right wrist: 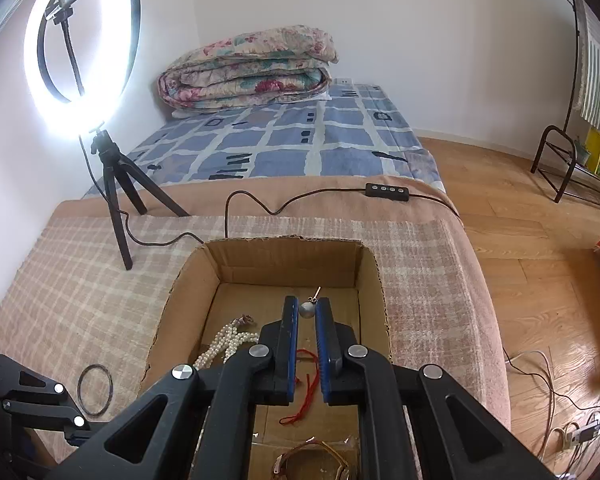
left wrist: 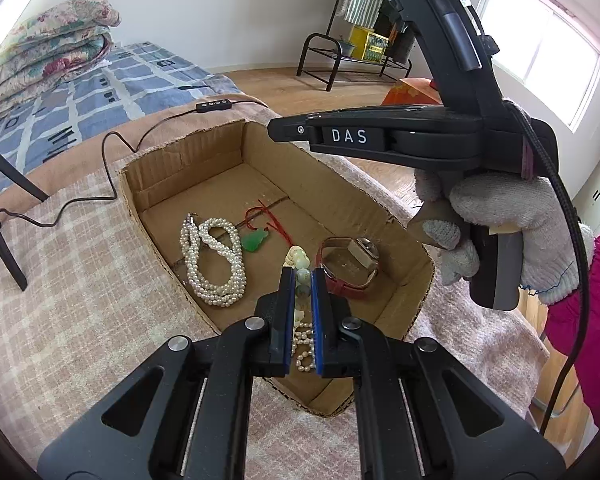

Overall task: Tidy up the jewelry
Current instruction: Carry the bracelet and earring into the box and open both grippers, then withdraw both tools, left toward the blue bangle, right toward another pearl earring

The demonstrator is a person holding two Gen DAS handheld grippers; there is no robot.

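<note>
Left wrist view first: nearest the lens, the left gripper (left wrist: 301, 280) is seen with its jaws clenched on a beaded bracelet (left wrist: 302, 276) of pale and green beads, held just above the near part of the cardboard box (left wrist: 204, 152). A thin pearl strand (left wrist: 305, 346) is glimpsed low between the jaws. Inside the box, a coiled pearl necklace (left wrist: 216, 264) is laid at the left, a green pendant (left wrist: 255, 241) on red cord (left wrist: 274, 222) in the middle, and a red-strapped watch (left wrist: 350, 266) at the right. The right gripper (left wrist: 276, 130) is held by a gloved hand (left wrist: 496, 232) above the box's far right.

Right wrist view now: the right gripper (right wrist: 306, 310) is shown with jaws clenched on a small silver charm (right wrist: 307, 309), over the far half of the box (right wrist: 288, 252). Pearls (right wrist: 224, 344) are seen at the left, red cord (right wrist: 306, 396) below the jaws, the watch (right wrist: 316, 460) nearest. A dark ring (right wrist: 95, 389) is laid on the plaid blanket (right wrist: 80, 280), left of the box.
</note>
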